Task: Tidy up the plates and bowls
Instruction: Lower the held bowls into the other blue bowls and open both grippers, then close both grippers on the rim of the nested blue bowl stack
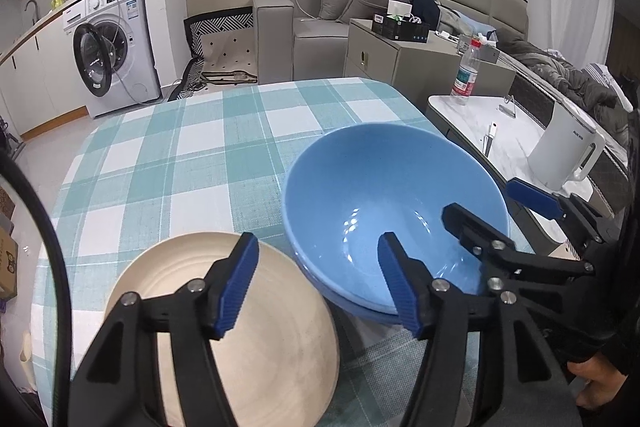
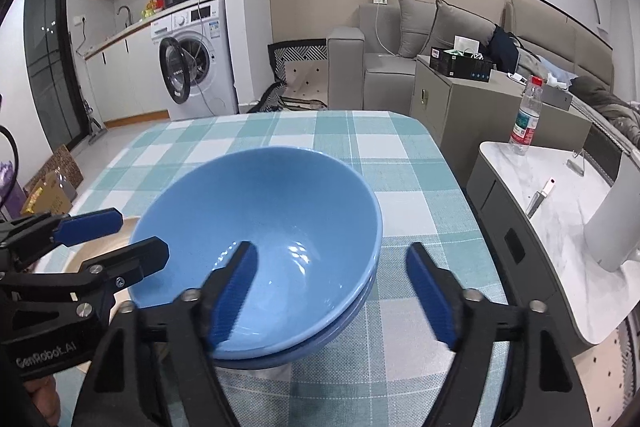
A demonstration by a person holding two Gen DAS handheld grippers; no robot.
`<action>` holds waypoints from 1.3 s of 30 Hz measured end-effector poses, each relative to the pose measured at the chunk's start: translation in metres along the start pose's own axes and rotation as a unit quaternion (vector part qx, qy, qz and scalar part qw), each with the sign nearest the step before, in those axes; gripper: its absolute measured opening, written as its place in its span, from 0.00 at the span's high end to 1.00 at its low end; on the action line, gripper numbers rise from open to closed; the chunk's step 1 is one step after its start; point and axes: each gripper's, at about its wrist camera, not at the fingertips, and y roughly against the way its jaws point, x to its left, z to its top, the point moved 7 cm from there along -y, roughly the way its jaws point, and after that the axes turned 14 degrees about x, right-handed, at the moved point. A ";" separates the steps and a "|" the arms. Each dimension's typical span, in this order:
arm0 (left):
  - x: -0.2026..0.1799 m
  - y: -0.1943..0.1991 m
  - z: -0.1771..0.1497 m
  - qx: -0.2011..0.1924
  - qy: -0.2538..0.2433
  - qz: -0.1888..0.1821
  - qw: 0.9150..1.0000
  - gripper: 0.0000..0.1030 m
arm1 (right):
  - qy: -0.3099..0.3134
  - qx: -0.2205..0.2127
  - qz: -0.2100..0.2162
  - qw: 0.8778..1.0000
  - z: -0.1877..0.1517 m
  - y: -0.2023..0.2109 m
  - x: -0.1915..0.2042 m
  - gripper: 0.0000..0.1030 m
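Blue bowl (image 2: 256, 227) is being nested in another – both empty; left gripper (image 1: 320, 279) and right gripper (image 2: 332, 291) are being held open around rims, gripping nothing.

Both grippers tilt downward, side by side. The left gripper (image 1: 318, 283) stands open, holding nothing. The right gripper (image 2: 338, 293) gapes wider, also empty.

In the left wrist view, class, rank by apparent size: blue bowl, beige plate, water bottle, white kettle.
1. Blue bowl and beige plate: look alike; the plate is nearer and partly hidden, so unranked.
2. White kettle.
3. Water bottle, farther off.
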 end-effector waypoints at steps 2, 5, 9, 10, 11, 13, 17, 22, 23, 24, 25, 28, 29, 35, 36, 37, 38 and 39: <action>0.005 0.002 0.000 -0.002 0.012 -0.005 1.000 0.17 | -0.009 0.001 0.009 1.000 0.002 0.002 -0.006 0.15; 0.008 0.005 0.001 -0.005 0.019 -0.013 1.000 0.15 | -0.021 0.005 0.018 1.000 0.003 0.003 -0.014 0.12; 0.014 0.007 0.005 -0.006 0.032 -0.024 0.999 0.04 | -0.041 0.007 0.035 0.999 0.004 0.004 -0.026 0.02; 0.016 0.006 0.006 -0.006 0.036 -0.024 0.999 0.03 | -0.044 0.007 0.036 0.998 0.004 0.004 -0.028 0.01; 0.017 0.006 0.006 -0.005 0.038 -0.025 0.999 0.03 | -0.046 0.006 0.037 0.998 0.004 0.004 -0.030 0.01; 0.020 0.003 0.007 -0.001 0.044 -0.026 0.999 0.02 | -0.051 0.005 0.036 0.998 0.004 0.005 -0.033 0.01; 0.023 -0.002 0.007 0.005 0.051 -0.026 0.998 0.00 | -0.055 0.009 0.030 0.998 0.002 0.003 -0.036 0.01; 0.023 -0.008 0.005 0.011 0.048 -0.023 0.999 0.00 | -0.063 0.015 0.027 0.998 0.000 0.000 -0.043 0.01; 0.024 -0.009 0.004 0.013 0.049 -0.022 0.998 0.00 | -0.064 0.017 0.026 0.997 0.000 -0.001 -0.044 0.01; 0.025 -0.011 0.005 0.014 0.050 -0.022 0.998 0.00 | -0.065 0.019 0.025 0.997 0.000 -0.002 -0.046 0.01; 0.025 -0.012 0.004 0.016 0.052 -0.024 0.998 0.00 | -0.066 0.020 0.024 0.997 -0.001 -0.004 -0.047 0.01; 0.028 -0.015 0.006 0.020 0.060 -0.028 0.998 0.00 | -0.076 0.026 0.031 0.996 -0.003 -0.009 -0.051 0.01; 0.030 -0.017 0.006 0.022 0.064 -0.030 0.997 0.00 | -0.079 0.028 0.035 0.996 -0.002 -0.011 -0.052 0.01; 0.032 -0.027 0.010 0.028 0.075 -0.043 0.996 0.00 | -0.097 0.035 0.072 0.992 -0.005 -0.022 -0.052 0.01; 0.031 -0.028 0.010 0.030 0.074 -0.041 0.996 0.00 | -0.101 0.035 0.082 0.991 -0.006 -0.024 -0.051 0.01; 0.030 -0.030 0.010 0.031 0.072 -0.040 0.996 0.00 | -0.103 0.038 0.091 0.990 -0.006 -0.026 -0.049 0.01; 0.030 -0.031 0.010 0.033 0.070 -0.040 0.996 0.00 | -0.103 0.039 0.095 0.989 -0.006 -0.028 -0.047 0.01; 0.029 -0.032 0.010 0.033 0.069 -0.042 0.996 0.00 | -0.104 0.040 0.097 0.989 -0.006 -0.030 -0.047 0.02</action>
